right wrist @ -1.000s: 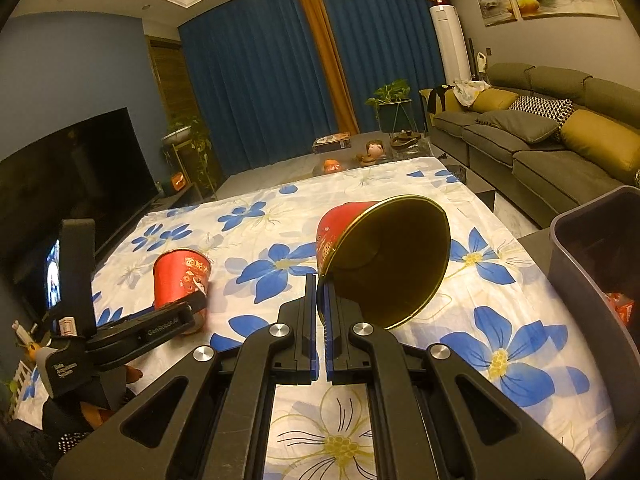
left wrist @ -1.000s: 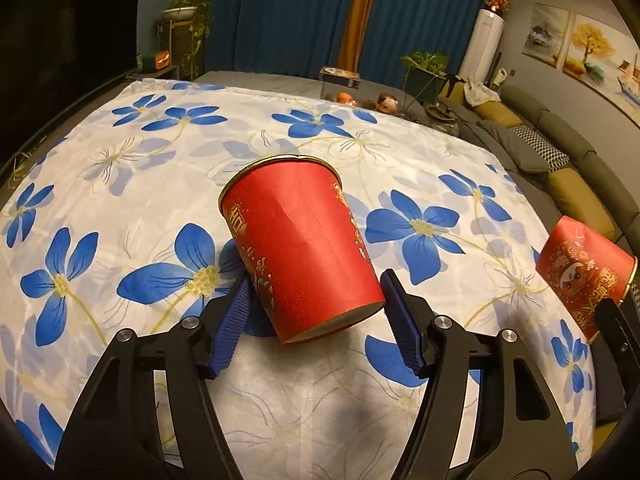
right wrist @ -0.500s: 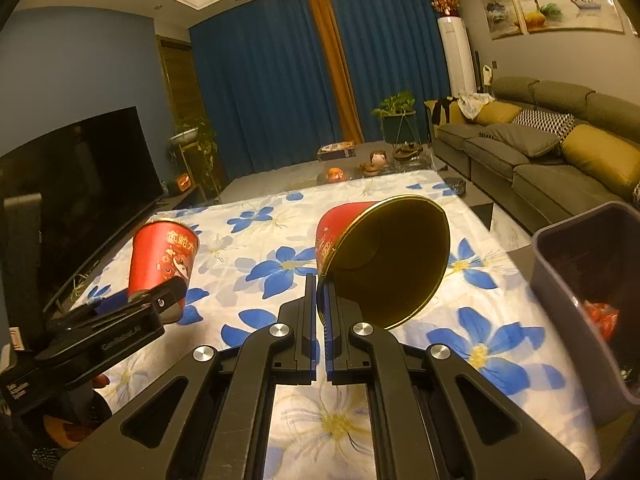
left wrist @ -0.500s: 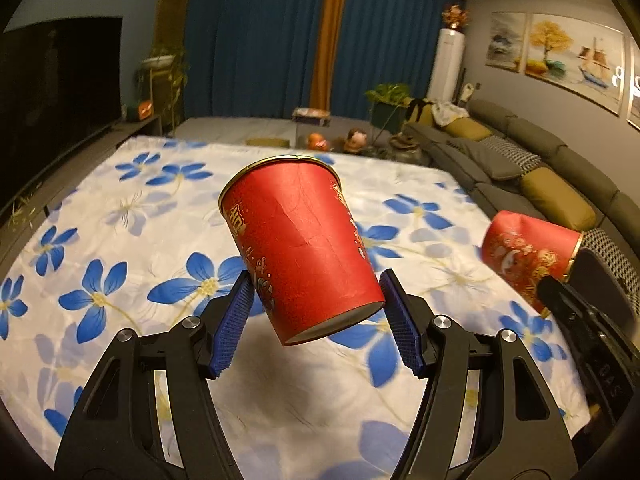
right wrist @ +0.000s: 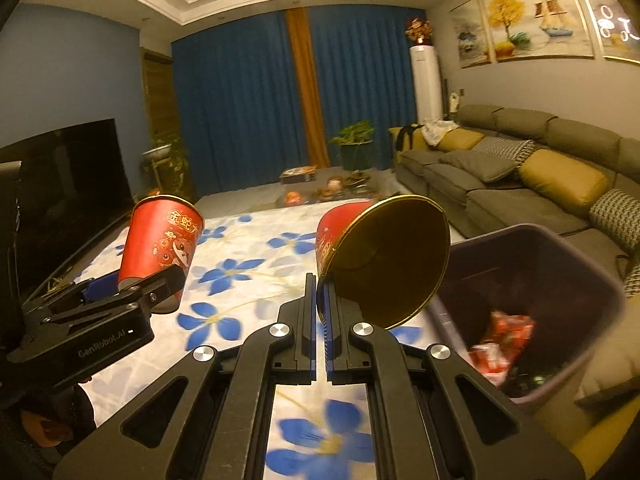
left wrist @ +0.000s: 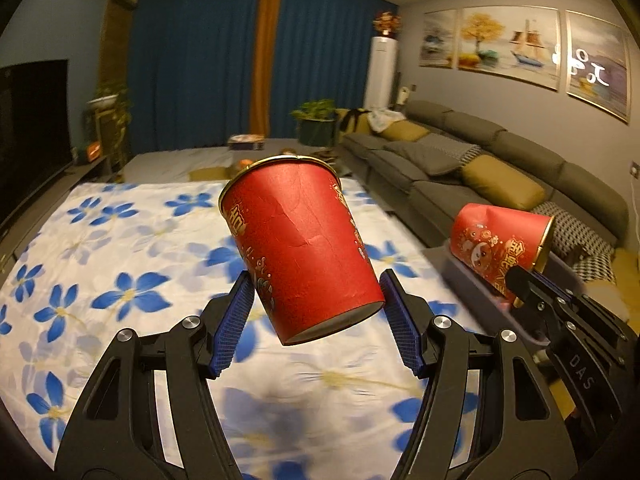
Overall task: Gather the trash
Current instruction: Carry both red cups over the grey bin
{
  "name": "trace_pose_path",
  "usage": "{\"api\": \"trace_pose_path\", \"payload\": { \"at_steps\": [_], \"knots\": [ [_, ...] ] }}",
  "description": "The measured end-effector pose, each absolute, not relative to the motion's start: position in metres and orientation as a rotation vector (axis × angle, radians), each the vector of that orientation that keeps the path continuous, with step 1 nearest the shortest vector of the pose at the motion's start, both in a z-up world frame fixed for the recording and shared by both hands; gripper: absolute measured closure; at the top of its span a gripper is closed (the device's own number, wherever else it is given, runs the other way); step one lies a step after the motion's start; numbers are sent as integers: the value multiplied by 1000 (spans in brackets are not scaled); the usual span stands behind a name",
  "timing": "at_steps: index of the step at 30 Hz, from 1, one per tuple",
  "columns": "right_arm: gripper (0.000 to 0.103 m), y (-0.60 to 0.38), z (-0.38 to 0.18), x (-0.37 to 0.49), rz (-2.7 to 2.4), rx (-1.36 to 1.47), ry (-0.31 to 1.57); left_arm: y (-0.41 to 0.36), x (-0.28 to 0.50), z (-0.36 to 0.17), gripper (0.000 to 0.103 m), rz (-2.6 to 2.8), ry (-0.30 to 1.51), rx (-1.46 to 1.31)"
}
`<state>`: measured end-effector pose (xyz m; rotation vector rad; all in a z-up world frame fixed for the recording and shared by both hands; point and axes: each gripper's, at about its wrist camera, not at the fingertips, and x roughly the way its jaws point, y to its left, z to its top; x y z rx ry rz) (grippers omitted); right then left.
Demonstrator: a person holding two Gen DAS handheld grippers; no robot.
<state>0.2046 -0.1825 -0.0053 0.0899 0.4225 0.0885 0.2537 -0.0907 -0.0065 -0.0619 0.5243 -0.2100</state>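
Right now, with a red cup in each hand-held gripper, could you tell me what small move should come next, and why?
Probably carry the right hand-held gripper rightward until its red cup, pinched by the rim, hangs over the grey bin. That bin sits just beside it and already holds trash.

2 wrist views, shared floral table [left wrist: 120,264]

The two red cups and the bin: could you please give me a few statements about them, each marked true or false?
1. The left gripper holds a red cup by its sides. True.
2. The right gripper has open jaws. False: they pinch the rim of a second red cup.
3. The bin is empty. False: red wrappers lie inside.
4. Both cups are off the flowered tablecloth. True.
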Motion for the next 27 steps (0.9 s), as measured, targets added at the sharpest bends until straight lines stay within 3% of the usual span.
{"api": "trace_pose_path", "payload": {
  "at_steps": [27],
  "knots": [
    [99,-318,-7,192,-139,127,395,-254,261,-1,40,-483,472,21]
  ]
}}
